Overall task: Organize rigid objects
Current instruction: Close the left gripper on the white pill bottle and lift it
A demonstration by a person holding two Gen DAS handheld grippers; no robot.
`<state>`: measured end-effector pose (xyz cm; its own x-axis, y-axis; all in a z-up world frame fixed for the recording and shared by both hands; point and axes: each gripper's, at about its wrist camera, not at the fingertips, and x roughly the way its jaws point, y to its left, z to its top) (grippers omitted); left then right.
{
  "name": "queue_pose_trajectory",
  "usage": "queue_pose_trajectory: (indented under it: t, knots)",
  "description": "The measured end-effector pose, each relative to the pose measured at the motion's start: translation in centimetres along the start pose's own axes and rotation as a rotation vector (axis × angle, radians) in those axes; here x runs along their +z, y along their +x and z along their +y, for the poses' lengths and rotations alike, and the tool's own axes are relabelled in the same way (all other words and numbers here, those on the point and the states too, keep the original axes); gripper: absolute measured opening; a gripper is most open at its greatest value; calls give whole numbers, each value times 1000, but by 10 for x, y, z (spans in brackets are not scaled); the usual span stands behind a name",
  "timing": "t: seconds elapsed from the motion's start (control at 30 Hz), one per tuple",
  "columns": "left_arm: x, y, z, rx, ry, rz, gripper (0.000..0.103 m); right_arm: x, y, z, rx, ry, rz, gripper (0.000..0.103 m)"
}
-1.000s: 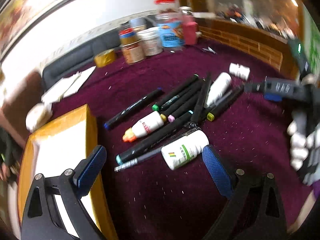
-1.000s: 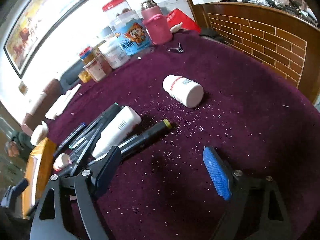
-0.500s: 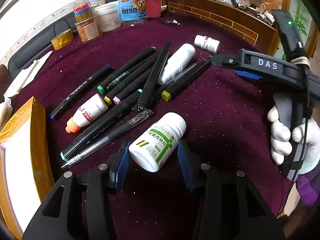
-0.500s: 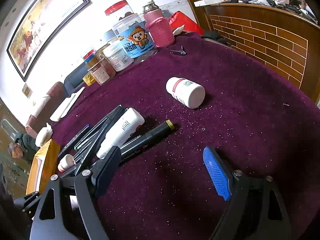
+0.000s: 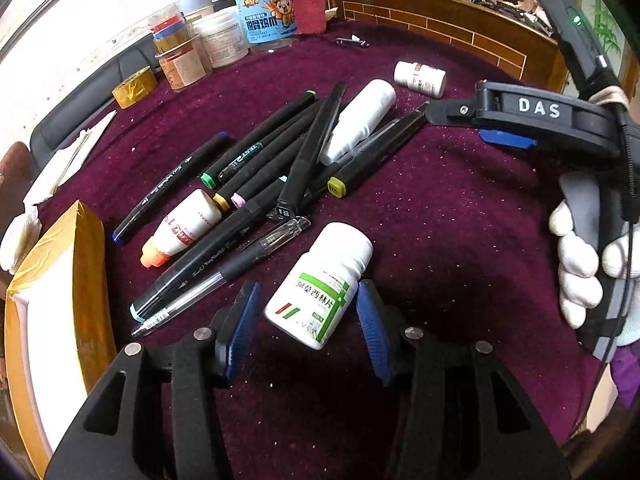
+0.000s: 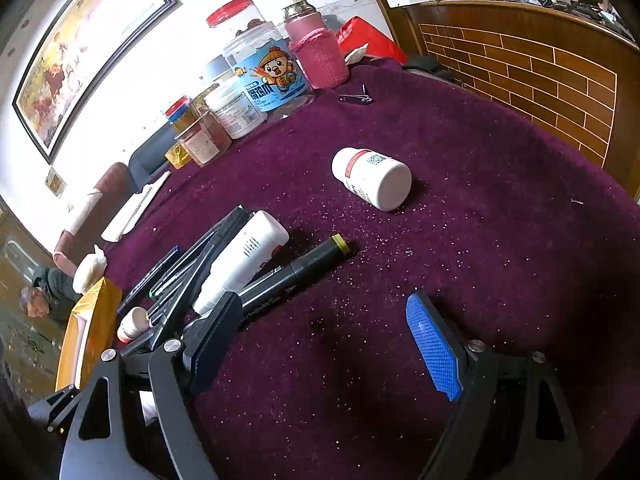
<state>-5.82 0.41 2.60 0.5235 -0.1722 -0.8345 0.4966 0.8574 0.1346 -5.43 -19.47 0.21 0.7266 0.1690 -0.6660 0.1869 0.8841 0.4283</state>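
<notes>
A white pill bottle with a green label (image 5: 320,284) lies tilted on the purple tablecloth (image 5: 440,240), and my left gripper (image 5: 306,300) is shut on it, a blue pad on either side of its body. Just behind it lies a heap of black markers (image 5: 280,160), a clear pen (image 5: 224,276), an orange-capped white bottle (image 5: 184,228) and a taller white bottle (image 5: 356,120). A small red-banded white bottle (image 6: 372,178) lies apart, farther back. My right gripper (image 6: 320,312) hovers open over bare cloth, its left finger beside the yellow-tipped marker (image 6: 304,264).
A yellow-taped box (image 5: 52,300) stands at the left table edge. Jars, a blue-labelled tub (image 6: 268,76), a pink-sleeved flask (image 6: 316,52) and a tape roll (image 5: 134,86) line the back. Nail clippers (image 6: 356,98) lie near them. A brick-patterned wooden rail (image 6: 540,68) bounds the right.
My left gripper dropped toward the green-labelled bottle and its jaws closed from wide open onto it. The right gripper has stayed where it was, still open.
</notes>
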Motion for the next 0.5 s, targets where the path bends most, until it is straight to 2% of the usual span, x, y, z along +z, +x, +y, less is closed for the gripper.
queue_pose_trajectory:
  t: [0.33, 0.5]
  knots:
    - [5, 7, -18, 42, 34, -14, 48, 0, 1, 1, -3, -2, 0, 80]
    - [8, 8, -17, 18, -40, 4, 45, -1, 1, 3, -14, -11, 1, 80]
